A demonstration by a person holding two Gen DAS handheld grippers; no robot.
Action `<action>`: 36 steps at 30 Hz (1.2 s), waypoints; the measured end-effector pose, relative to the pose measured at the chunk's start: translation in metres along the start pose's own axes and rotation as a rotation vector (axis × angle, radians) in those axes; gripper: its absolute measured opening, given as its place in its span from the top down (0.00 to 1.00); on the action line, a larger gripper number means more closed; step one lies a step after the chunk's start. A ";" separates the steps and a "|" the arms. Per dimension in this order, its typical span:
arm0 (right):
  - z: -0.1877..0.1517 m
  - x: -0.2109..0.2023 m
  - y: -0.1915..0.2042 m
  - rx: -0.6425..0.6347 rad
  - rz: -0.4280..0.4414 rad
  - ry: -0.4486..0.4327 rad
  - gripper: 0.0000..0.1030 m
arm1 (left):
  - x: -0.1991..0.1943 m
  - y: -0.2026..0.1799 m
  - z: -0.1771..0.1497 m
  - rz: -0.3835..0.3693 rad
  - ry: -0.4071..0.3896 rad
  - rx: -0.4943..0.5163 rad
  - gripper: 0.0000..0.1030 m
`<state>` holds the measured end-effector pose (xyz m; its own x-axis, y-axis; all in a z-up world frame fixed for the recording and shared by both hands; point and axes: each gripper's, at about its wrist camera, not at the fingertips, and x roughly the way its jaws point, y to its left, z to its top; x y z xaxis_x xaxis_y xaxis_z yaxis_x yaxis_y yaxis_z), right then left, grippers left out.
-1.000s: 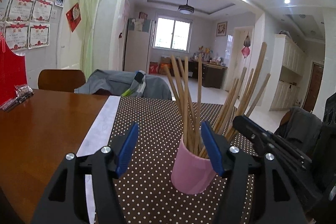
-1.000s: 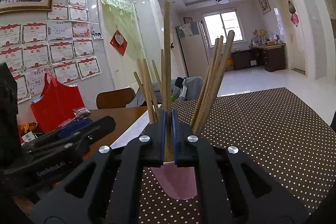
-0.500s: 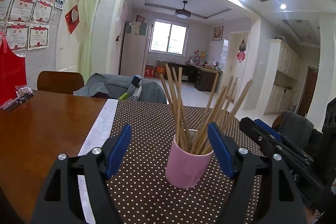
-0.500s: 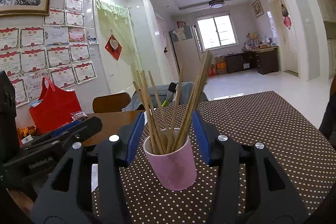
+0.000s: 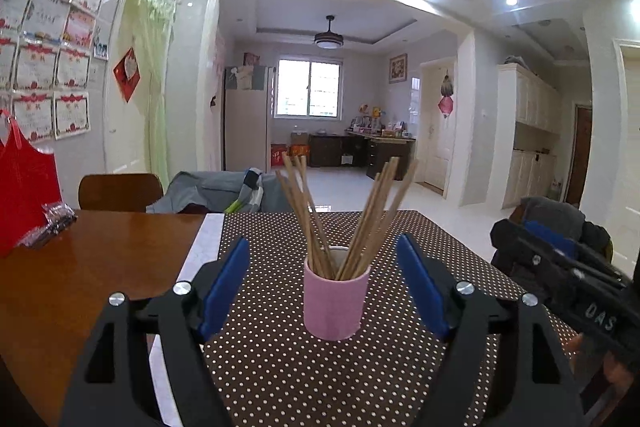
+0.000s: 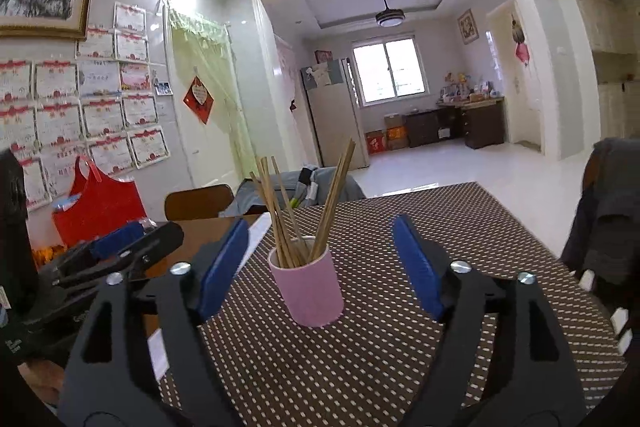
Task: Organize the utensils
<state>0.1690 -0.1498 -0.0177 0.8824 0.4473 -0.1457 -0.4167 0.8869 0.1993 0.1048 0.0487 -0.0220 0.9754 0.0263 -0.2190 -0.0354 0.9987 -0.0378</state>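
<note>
1. A pink cup (image 5: 336, 301) stands upright on the dotted brown cloth (image 5: 280, 367) that covers this part of the bench (image 5: 80, 267), straight ahead of the left gripper (image 5: 324, 283) and framed between its two blue pads without touching either.
2. The cup holds a bundle of wooden chopsticks (image 5: 344, 219), all standing on end and fanning outward above the rim: one group leans toward the gripper's left pad side, the other toward its right.
3. The left gripper's jaws stand wide apart with nothing pressed between them.
4. From the right wrist view the same pink cup (image 6: 308, 289) sits just ahead of the right gripper (image 6: 320, 263), a little left of its centre line, nearer the left pad but clear of both.
5. The right gripper's jaws are opening; the cup lies in the gap ahead of them and no chopstick is clamped.
6. The chopsticks (image 6: 304, 215) rest loosely inside the cup, tips up, split into two leaning clusters.
7. Far off to the left of both grippers, at the bench's back edge, a red bag (image 6: 96, 207) stands upright; what it holds cannot be seen.
</note>
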 end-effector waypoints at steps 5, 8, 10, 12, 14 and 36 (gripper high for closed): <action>0.001 -0.023 0.012 -0.051 -0.048 -0.021 0.20 | -0.019 -0.010 0.001 -0.003 -0.012 0.010 0.27; 0.001 -0.034 0.015 -0.064 -0.064 -0.031 0.17 | -0.031 -0.014 0.003 0.002 -0.035 0.021 0.27; 0.002 -0.038 0.017 -0.073 -0.073 -0.041 0.16 | -0.039 -0.016 0.004 0.021 -0.059 0.025 0.27; 0.003 -0.043 0.022 -0.092 -0.086 -0.054 0.15 | -0.045 -0.018 0.004 0.016 -0.070 0.037 0.27; 0.003 -0.046 0.025 -0.111 -0.091 -0.060 0.14 | -0.048 -0.021 0.005 0.005 -0.074 0.046 0.27; 0.002 -0.061 0.031 -0.150 -0.139 -0.080 0.11 | -0.060 -0.018 0.003 0.003 -0.108 0.047 0.27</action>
<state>0.1026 -0.1502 -0.0010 0.9458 0.3140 -0.0833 -0.3122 0.9494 0.0349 0.0477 0.0292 -0.0052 0.9932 0.0310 -0.1124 -0.0302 0.9995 0.0091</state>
